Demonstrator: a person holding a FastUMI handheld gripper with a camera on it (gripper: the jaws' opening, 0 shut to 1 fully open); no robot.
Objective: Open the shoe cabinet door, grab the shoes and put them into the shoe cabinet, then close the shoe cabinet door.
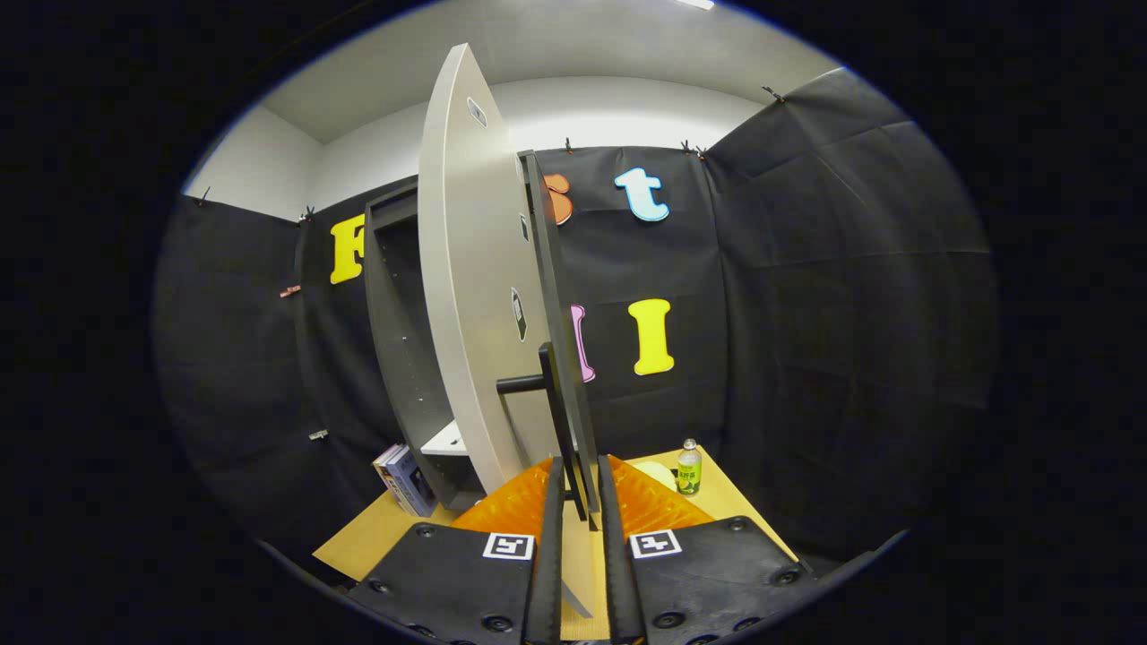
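The shoe cabinet [394,340] is dark grey and stands on the table beyond the fingers, to their left, with its inside open to view. Its pale grey door [475,313] is swung out towards me and I see it nearly edge-on. A black bar handle [554,394] runs down the door's front edge, held off it by a short black post. My gripper [581,502] is shut on the lower end of this handle, which sits between the two orange-backed fingers [553,528]. A white shelf [445,441] shows low inside the cabinet.
A book [403,479] leans against the cabinet's left foot on the wooden table [358,542]. A green bottle [688,468] stands to the right beyond the fingers, with a pale round object [659,473] beside it. Black cloth walls close in the booth.
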